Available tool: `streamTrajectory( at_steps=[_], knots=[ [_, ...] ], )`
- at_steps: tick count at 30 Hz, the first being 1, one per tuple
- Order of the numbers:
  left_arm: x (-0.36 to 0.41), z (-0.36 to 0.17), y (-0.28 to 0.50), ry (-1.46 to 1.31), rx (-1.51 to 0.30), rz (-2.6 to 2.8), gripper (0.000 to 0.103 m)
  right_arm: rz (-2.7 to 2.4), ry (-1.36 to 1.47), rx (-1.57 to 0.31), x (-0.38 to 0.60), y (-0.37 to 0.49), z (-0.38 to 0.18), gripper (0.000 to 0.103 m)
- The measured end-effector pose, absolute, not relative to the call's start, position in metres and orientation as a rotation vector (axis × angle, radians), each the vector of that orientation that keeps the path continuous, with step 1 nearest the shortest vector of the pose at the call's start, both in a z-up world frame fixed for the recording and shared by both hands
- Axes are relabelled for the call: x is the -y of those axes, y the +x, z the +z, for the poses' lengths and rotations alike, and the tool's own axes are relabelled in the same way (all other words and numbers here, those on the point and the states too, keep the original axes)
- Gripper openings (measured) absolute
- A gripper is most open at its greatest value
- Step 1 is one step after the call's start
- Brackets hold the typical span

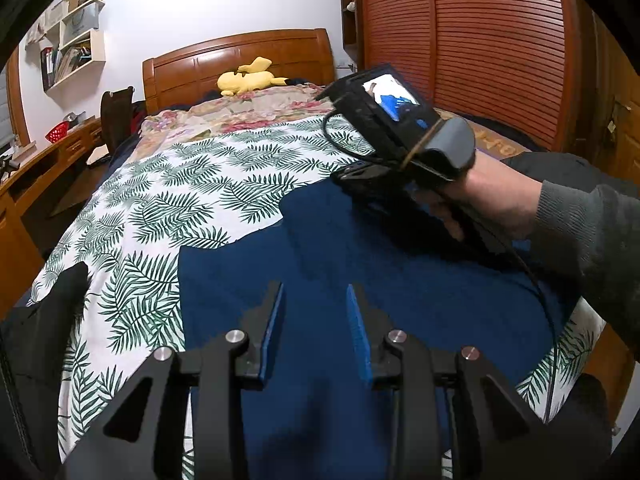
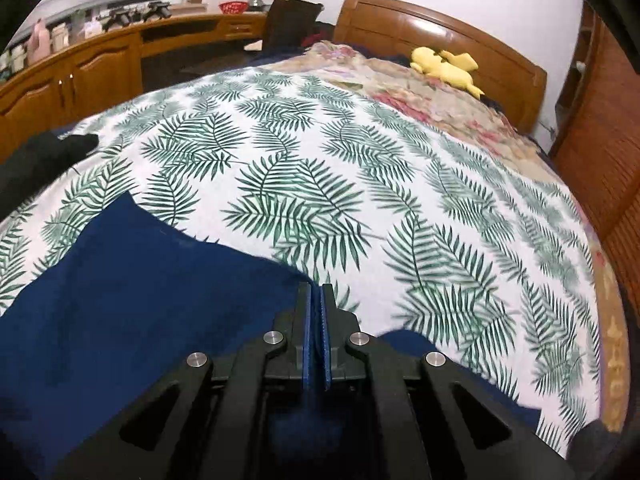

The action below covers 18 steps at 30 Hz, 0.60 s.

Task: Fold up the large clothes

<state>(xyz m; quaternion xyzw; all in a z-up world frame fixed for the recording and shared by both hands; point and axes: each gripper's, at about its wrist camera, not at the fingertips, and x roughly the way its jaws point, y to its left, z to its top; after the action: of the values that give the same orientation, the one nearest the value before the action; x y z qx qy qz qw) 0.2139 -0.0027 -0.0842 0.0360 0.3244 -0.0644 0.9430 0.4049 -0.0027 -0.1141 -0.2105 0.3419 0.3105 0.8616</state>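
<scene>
Your left tongs (image 1: pixel 316 304) hover parted and empty over the blue garment (image 1: pixel 320 248) on the bed (image 2: pixel 304 152), your right tongs (image 2: pixel 317 300) pinched together at its far edge, leaf-print sheet open beyond.

A yellow plush toy (image 1: pixel 249 79) lies by the wooden headboard (image 1: pixel 224 64) on a floral blanket (image 1: pixel 248 112).
</scene>
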Motion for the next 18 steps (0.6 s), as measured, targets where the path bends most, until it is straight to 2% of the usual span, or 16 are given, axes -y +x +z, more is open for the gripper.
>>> streamTrajectory(
  at_steps=[1, 3, 4, 5, 12, 18],
  knots=[
    [0.003, -0.085, 0.214, 0.073, -0.663, -0.131, 0.030, 0.635, -0.449, -0.721, 0.000, 0.408, -0.115, 0.002],
    [0.004, -0.085, 0.215, 0.071, -0.665, -0.130, 0.030, 0.598, -0.426, -0.728, 0.004, 0.413, -0.112, 0.020],
    [0.004, -0.085, 0.215, 0.071, -0.665, -0.131, 0.030, 0.590, -0.400, -0.747, 0.009, 0.418, -0.109, 0.049],
    [0.004, -0.085, 0.215, 0.071, -0.665, -0.132, 0.030, 0.587, -0.382, -0.753, 0.014, 0.421, -0.107, 0.067],
    [0.005, -0.085, 0.213, 0.072, -0.665, -0.143, 0.030, 0.472, -0.341, -0.760, 0.104, 0.435, -0.092, 0.068],
    [0.011, -0.087, 0.215, 0.082, -0.670, -0.157, 0.030, 0.310, -0.313, -0.888, 0.187, 0.461, -0.117, 0.068]
  ],
)
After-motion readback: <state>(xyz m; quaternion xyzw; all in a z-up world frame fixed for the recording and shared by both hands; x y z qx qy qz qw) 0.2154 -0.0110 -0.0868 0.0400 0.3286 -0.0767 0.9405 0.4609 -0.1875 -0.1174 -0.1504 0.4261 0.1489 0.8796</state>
